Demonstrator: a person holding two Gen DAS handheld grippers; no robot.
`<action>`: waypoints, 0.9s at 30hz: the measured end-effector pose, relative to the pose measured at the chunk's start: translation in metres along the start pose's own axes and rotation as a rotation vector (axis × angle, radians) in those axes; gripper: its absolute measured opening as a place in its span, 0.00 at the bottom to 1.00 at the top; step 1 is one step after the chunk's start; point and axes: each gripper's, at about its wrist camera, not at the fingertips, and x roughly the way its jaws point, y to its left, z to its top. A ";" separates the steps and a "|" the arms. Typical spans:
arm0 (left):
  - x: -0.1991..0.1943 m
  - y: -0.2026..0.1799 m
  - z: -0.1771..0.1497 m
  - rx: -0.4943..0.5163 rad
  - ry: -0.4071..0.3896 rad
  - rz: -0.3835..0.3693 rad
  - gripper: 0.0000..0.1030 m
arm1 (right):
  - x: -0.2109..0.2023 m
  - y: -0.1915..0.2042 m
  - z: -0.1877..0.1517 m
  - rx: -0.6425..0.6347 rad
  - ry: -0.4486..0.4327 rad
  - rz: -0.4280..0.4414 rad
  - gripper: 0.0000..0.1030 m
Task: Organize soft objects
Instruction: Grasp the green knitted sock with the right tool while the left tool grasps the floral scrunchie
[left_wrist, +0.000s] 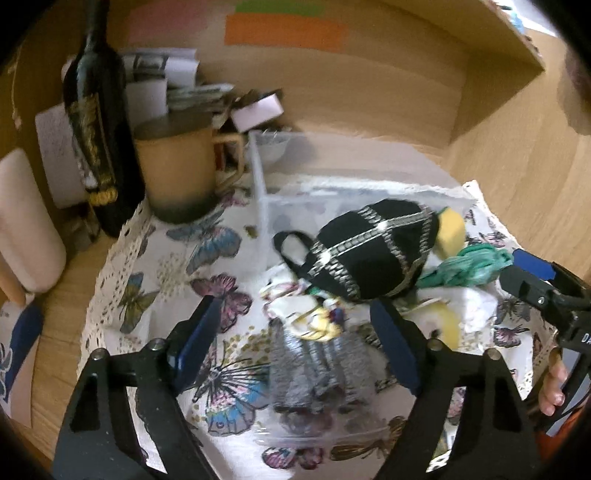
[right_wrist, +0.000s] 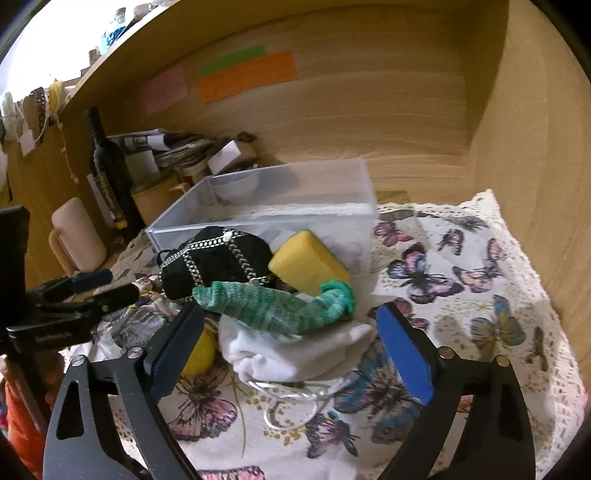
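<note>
both grippers stood wide open, holding nothing. the left gripper (left_wrist: 295, 343) hung over a grey cloth (left_wrist: 314, 369) in a clear bag; the right gripper (right_wrist: 291, 343) straddled a white cloth (right_wrist: 295, 354). a green sock (right_wrist: 273, 306) lay across it, touching the black cap (right_wrist: 218, 258) and yellow sponge (right_wrist: 306, 262), all before the clear box (right_wrist: 295, 195).

No readable text — bottle label (left_wrist: 92, 147) blurred

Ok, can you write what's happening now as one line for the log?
left gripper: open | right gripper: open | green sock: on pile | clear bin: no soft items
</note>
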 end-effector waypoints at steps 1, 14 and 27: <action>0.003 0.003 -0.001 -0.011 0.010 -0.003 0.77 | 0.002 0.001 0.000 -0.004 0.001 0.007 0.88; 0.025 0.009 0.000 -0.024 0.054 -0.069 0.25 | 0.030 0.003 0.001 -0.021 0.064 0.006 0.34; -0.017 -0.002 0.013 0.016 -0.063 -0.064 0.07 | 0.004 0.008 0.011 -0.047 -0.031 0.004 0.18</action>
